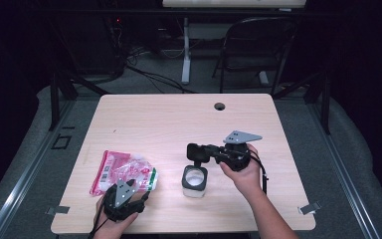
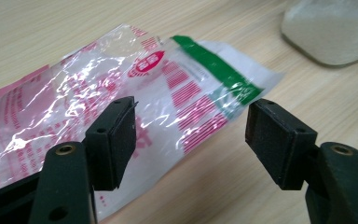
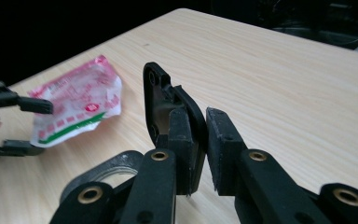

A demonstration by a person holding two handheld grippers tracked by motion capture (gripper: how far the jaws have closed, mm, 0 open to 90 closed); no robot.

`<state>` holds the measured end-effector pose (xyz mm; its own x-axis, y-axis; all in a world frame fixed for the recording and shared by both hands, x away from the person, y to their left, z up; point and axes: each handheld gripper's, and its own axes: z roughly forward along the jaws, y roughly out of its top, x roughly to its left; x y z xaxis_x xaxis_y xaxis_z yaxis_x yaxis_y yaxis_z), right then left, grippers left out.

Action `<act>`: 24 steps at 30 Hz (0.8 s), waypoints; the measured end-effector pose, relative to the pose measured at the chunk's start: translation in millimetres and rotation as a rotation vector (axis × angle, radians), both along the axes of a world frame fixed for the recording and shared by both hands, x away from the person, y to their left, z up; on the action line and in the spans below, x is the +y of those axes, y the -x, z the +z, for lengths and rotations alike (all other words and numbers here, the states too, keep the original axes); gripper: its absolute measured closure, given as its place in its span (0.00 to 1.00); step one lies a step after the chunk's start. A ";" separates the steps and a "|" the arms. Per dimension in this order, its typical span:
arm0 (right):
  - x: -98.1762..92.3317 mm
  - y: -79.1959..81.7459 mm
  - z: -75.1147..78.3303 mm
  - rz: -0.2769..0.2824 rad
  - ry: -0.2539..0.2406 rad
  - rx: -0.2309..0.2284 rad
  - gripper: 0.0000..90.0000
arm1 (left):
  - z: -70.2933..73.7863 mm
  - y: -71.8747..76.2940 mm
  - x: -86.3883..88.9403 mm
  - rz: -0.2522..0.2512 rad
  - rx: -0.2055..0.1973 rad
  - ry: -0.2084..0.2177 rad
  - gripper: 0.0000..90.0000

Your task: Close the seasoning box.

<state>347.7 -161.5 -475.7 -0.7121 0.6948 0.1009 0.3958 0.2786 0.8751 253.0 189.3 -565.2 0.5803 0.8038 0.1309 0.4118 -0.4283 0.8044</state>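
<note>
A crumpled clear plastic bag with pink print and a green strip lies on the table at the front left. My left gripper is at its near edge, open. In the left gripper view its jaws stand wide, one on each side of the bag's green-strip corner, without pressing it. A small open jar with white contents stands near the middle front. My right gripper hovers just above the jar, shut on its black lid, held on edge.
A cable hole sits near the table's far edge. A folding chair and a white desk leg stand beyond the table. The jar's body is close to the bag's right.
</note>
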 end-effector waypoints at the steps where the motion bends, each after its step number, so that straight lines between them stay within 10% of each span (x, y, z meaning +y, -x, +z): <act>1: 1.3 1.7 0.7 0.002 0.014 -0.012 0.90 | -0.3 0.3 -1.5 0.000 0.002 0.008 0.37; 24: 5.4 28.0 -0.2 0.078 0.003 -0.015 0.80 | 6.1 -10.8 -32.6 -0.108 -0.010 0.050 0.38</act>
